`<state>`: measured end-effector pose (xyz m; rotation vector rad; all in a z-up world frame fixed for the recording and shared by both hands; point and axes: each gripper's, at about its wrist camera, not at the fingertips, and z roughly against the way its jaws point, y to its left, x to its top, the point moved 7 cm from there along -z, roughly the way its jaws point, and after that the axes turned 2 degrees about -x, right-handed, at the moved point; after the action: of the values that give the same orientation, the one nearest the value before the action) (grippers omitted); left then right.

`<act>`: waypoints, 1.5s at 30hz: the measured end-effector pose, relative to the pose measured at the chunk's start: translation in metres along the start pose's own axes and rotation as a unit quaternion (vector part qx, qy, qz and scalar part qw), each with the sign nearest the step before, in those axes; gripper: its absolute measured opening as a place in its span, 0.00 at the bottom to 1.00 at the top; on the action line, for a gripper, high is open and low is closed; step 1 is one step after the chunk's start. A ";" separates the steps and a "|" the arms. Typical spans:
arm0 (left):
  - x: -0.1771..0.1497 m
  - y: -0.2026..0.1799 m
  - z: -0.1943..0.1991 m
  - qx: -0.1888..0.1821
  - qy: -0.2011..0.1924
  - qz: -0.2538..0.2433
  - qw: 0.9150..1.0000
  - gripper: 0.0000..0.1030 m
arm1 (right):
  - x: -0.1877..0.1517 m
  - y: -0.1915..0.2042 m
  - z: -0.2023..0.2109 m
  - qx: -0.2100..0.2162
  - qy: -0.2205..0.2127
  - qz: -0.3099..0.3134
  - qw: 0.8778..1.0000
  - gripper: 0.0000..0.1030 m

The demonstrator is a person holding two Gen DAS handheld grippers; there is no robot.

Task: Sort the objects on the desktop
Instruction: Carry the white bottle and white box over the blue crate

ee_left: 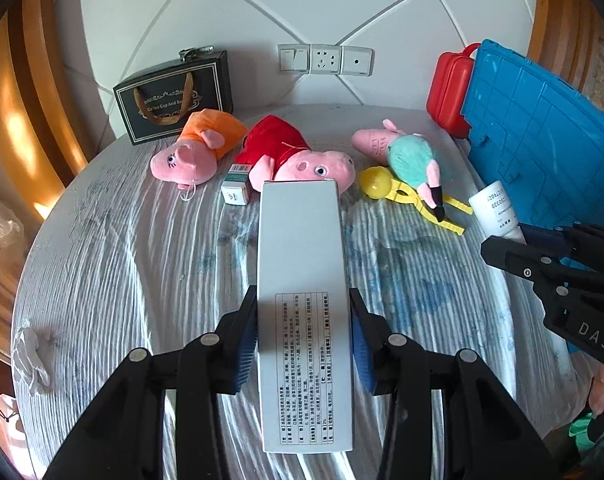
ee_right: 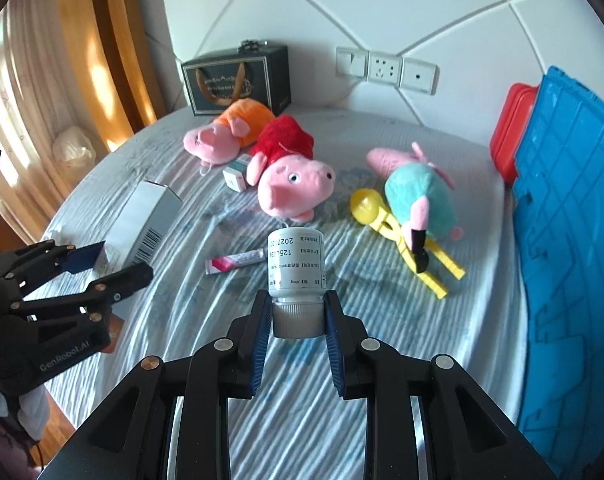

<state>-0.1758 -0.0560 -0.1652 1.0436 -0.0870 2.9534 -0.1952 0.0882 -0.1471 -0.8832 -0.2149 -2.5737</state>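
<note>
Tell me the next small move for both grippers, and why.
Probably carry both toward the blue plastic crate on the right: the left gripper already clamps the long white carton, and the right gripper grips the white medicine bottle by its cap, both lifted off the striped cloth.

Both wrist views high, angled down; share plush pigs (ee_left: 302,160) (ee_right: 294,184)

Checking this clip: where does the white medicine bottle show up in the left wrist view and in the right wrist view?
Left wrist view: the white medicine bottle is at the right edge, held by the right gripper, in front of the blue crate.
Right wrist view: bottom centre, its cap clamped between the gripper's pads.
Shared landmark: the red-dressed pig plush, lying mid-table in both.
</note>
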 end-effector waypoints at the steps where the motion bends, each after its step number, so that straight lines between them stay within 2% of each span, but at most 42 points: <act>1: 0.001 -0.005 0.006 -0.001 -0.006 -0.004 1.000 0.40 | 0.000 -0.001 0.007 -0.001 -0.006 -0.001 1.000 0.25; 10: 0.013 -0.048 0.048 -0.018 -0.051 -0.035 0.998 0.40 | -0.004 -0.018 0.067 -0.014 -0.056 -0.014 0.998 0.25; 20: 0.038 -0.116 0.082 -0.038 -0.102 -0.073 0.991 0.39 | -0.004 -0.060 0.134 -0.041 -0.113 -0.037 0.992 0.25; 28: 0.064 -0.190 0.110 -0.065 -0.146 -0.110 0.981 0.39 | -0.009 -0.112 0.191 -0.080 -0.161 -0.066 0.982 0.25; 36: 0.087 -0.267 0.143 -0.096 -0.193 -0.137 0.967 0.39 | -0.020 -0.177 0.254 -0.124 -0.208 -0.099 0.965 0.25; 45: 0.098 -0.369 0.170 -0.151 -0.220 -0.180 0.947 0.39 | -0.051 -0.253 0.296 -0.175 -0.222 -0.147 0.948 0.25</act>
<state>-0.1358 0.3018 0.0461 1.4593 -0.3033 2.2544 -0.1033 0.4142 0.0513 -1.6795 -0.0116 -2.6876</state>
